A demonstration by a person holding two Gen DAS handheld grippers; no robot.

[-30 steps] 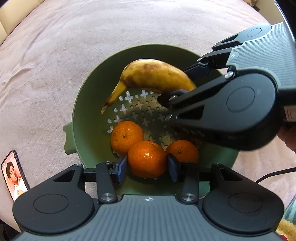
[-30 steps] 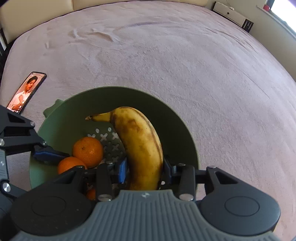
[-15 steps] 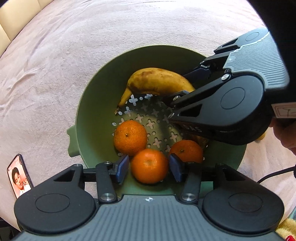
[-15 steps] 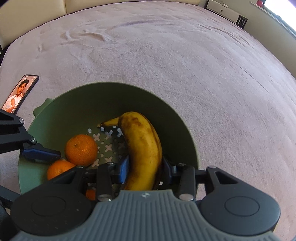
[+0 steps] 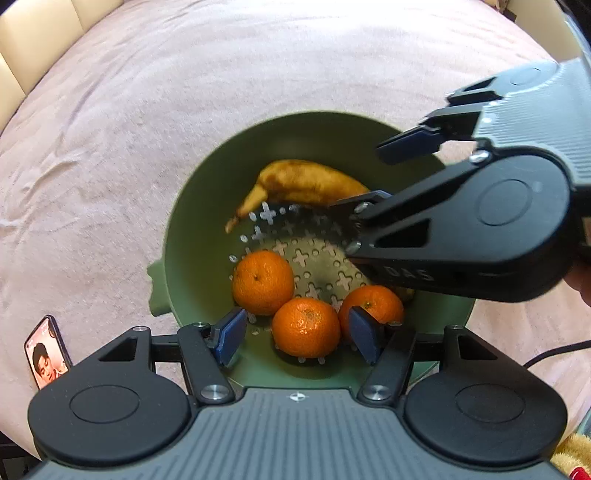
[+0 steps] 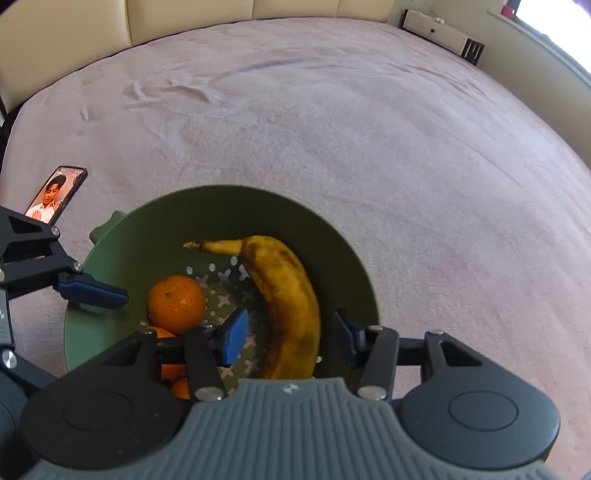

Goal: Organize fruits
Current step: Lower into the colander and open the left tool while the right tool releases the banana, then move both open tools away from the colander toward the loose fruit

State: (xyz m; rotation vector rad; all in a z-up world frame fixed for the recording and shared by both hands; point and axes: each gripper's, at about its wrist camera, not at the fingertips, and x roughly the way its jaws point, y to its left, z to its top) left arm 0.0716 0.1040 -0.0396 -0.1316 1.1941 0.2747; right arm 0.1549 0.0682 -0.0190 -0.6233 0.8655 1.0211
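A green colander bowl (image 5: 184,236) (image 6: 343,266) on a pink blanket holds a spotted banana (image 5: 306,182) (image 6: 288,295) and three mandarins. The nearest mandarin (image 5: 306,326) lies between the blue pads of my left gripper (image 5: 297,336), whose jaws are opening with gaps on both sides. The other two mandarins (image 5: 263,282) (image 5: 384,304) rest beside it. My right gripper (image 6: 290,339) is opening too; the banana lies in the bowl between its pads, clear of both. In the left wrist view the right gripper's body (image 5: 480,229) hangs over the bowl's right side.
A lit phone (image 5: 46,350) (image 6: 55,194) lies on the blanket left of the bowl. The pink blanket (image 6: 332,129) spreads wide beyond the bowl. A cream headboard (image 6: 184,22) and a wall unit (image 6: 443,33) stand at the far edge. A black cable (image 5: 554,350) runs at right.
Both grippers opened: the left let go of the nearest mandarin, the right let go of the banana, which now lies lower in the bowl. The right gripper rose slightly.
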